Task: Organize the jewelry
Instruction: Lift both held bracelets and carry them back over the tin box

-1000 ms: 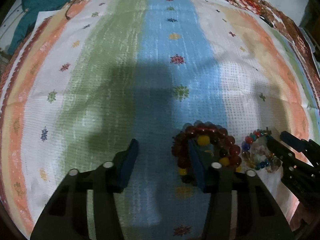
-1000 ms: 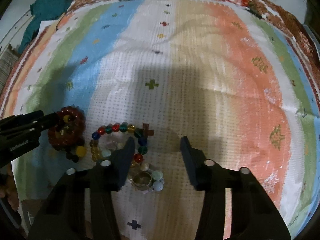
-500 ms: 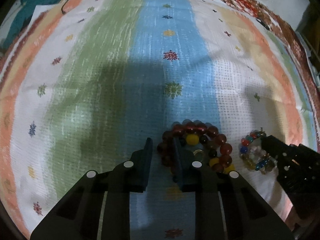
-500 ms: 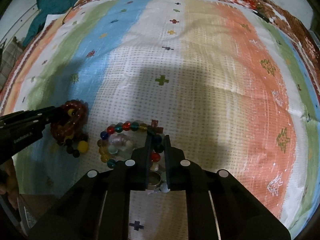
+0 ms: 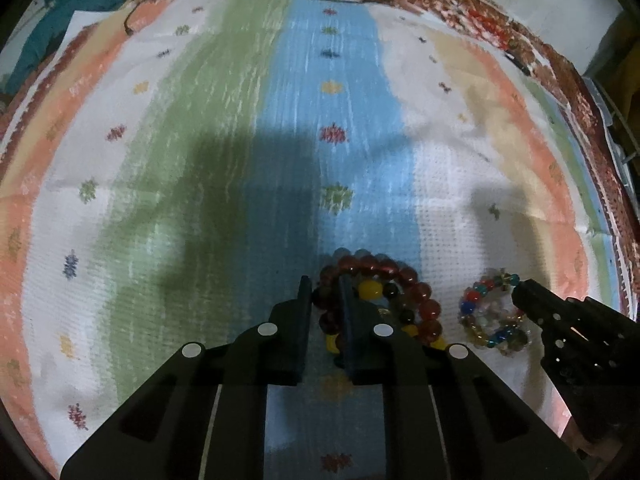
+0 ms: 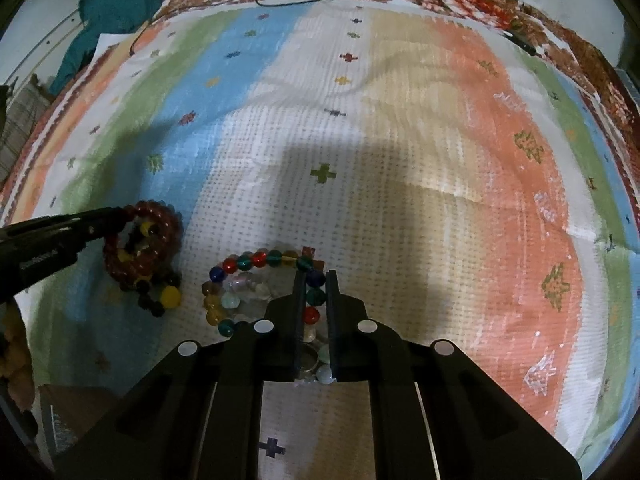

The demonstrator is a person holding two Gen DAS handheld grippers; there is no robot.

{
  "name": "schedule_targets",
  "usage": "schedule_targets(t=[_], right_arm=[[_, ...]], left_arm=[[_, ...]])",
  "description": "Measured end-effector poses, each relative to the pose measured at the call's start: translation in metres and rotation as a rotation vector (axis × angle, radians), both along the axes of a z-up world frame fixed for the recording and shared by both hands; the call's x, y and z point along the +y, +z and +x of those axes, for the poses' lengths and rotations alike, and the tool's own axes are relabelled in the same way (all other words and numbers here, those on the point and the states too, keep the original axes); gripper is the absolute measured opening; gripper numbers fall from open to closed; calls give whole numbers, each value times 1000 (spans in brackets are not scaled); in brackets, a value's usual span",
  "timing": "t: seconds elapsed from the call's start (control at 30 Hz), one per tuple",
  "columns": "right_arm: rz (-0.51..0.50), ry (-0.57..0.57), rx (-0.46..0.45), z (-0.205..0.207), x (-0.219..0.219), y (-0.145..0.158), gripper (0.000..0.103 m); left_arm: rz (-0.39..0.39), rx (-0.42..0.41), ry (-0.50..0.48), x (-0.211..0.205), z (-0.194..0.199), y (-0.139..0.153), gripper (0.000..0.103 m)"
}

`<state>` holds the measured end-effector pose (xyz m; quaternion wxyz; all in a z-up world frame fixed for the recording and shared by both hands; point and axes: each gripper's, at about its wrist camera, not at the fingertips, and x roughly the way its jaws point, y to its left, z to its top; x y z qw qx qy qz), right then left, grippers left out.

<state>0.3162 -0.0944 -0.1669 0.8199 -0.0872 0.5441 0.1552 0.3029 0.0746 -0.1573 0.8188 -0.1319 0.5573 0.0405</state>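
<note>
The left tongs (image 5: 325, 300) were nearly shut, pinching the near side of the dark red bracelet (image 5: 384, 270), which lay on the blue stripe of the striped cloth (image 5: 248, 128) together with a strand of black and yellow beads (image 5: 370, 290). Just beside it, on the white stripe, the right tongs (image 6: 312, 292) were closed on the right side of the multicoloured bracelet (image 6: 244, 261), with a ring (image 6: 308, 360) and some pale beads (image 6: 248, 286) lying inside its loop.

The likely trouble was in the lift. Round beads could roll out of so narrow a grip and drop the loop back onto the cloth. The black and yellow strand looked tangled with the red bracelet and might be dragged along or fall off partway. On the right, the loose ring could be swept aside, and a hard pull on the cord might snap it.
</note>
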Motion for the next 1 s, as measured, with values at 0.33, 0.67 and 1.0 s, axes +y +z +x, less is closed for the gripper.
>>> schedule_targets(t=[0.33,0.67,1.0], right_arm=[[9,14,-52,-12,5,22,10],[11,23,-78,-25,7,34,10],[6,35,-105,-36,11,46,10]], left_arm=[[33,-63,-44,-14,-13,34,13],[94,-111,-88,-28,-25,59,13],[98,-139,-83,-21,-36,74,13]])
